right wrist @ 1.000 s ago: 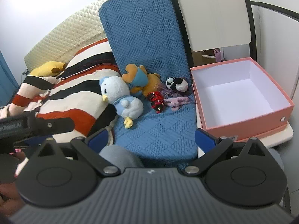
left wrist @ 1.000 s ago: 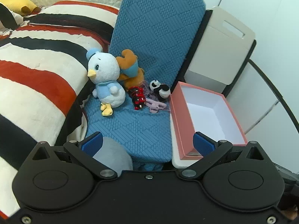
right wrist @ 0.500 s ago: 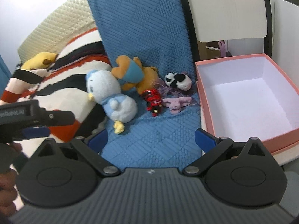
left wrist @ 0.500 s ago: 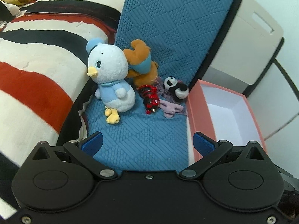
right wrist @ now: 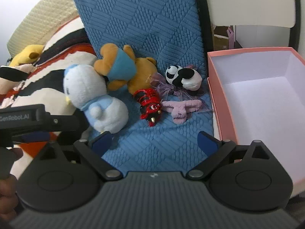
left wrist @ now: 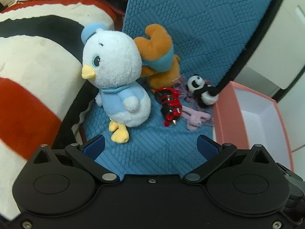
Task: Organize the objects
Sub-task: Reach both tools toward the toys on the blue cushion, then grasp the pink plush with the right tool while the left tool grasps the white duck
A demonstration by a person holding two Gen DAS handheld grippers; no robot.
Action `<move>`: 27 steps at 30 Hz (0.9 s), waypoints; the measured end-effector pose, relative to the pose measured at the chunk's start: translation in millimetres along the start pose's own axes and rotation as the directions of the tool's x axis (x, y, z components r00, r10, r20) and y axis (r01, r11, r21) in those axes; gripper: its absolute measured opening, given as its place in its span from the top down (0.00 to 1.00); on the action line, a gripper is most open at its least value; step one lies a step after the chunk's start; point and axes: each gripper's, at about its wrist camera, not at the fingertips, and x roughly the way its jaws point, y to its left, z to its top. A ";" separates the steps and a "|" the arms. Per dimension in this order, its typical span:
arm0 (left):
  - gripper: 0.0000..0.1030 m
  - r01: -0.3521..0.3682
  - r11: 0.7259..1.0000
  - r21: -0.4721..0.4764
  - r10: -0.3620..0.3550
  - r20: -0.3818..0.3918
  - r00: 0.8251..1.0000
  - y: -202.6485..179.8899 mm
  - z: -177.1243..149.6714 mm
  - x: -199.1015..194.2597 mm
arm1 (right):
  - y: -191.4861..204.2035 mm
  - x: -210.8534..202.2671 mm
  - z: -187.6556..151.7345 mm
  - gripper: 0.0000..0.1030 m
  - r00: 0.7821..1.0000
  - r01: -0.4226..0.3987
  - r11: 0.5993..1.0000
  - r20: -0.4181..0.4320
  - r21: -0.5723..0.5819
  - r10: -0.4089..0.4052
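With both tongs, left and right, gaping empty, the duck plush is risking toppling onto the red toy if clipped.

Bright, even indoor light, soft shadows only. Strong fisheye bending at the edges in both views. Motion blur on the pink box at right and the duck plush; white wall far left blown out.
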 end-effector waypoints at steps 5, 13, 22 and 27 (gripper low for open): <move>0.01 -0.018 1.000 0.000 0.018 -0.018 1.000 5.9 15.8 40.9 | -11.5 41.7 9.6 0.25 0.999 0.029 1.000 -0.029 0.004 -0.029; 0.06 -0.043 0.999 -0.004 0.043 -0.026 0.999 12.5 33.5 94.6 | -26.8 102.9 18.2 0.39 0.994 0.090 0.996 -0.062 0.003 -0.090; 0.13 -0.098 0.994 -0.047 0.098 -0.008 0.995 26.0 46.5 134.2 | -35.1 156.5 19.8 0.48 0.987 0.140 0.990 -0.078 -0.008 -0.140; 0.22 -0.123 0.988 -0.091 0.126 0.023 0.992 35.7 46.3 138.9 | -40.8 173.1 17.3 0.66 0.986 0.135 0.991 -0.096 -0.001 -0.135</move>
